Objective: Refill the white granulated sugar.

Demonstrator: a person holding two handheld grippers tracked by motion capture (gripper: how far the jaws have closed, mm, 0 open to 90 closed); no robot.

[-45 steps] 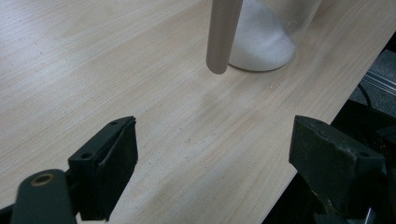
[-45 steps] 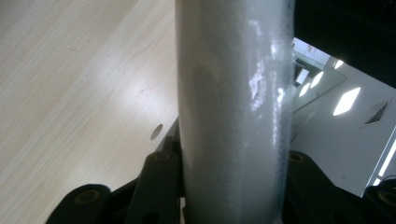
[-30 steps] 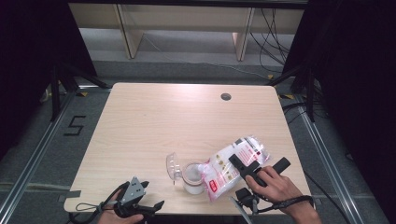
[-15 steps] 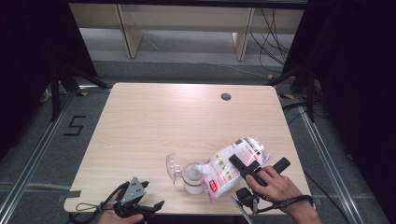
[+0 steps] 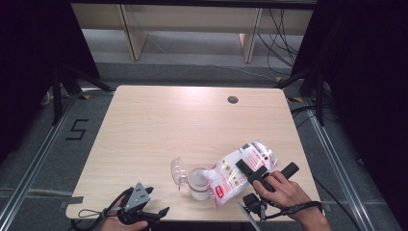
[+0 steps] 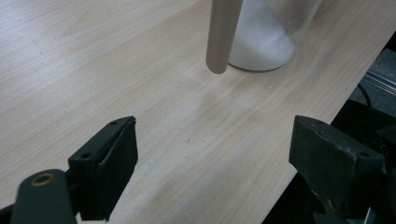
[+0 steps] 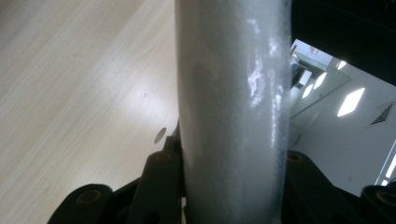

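Right tongs (image 5: 254, 169) were clamped on a clear plastic bag (image 5: 240, 171) with red-and-white print, jaws closed against both sides of it; in the right gripper view the bag (image 7: 233, 112) sat squeezed between the two black jaws. The bag was tilted, its lower end at the mouth of a small open jar (image 5: 197, 183) holding white powder, near the front edge of the table (image 5: 159, 125). The jar's clear lid (image 5: 178, 171) stood just beside it on its left. Left tongs (image 5: 144, 214) were at the table's front-left edge, jaws wide apart, holding nothing. The left gripper view showed bare table between the jaws and the jar (image 6: 261, 42) farther off.
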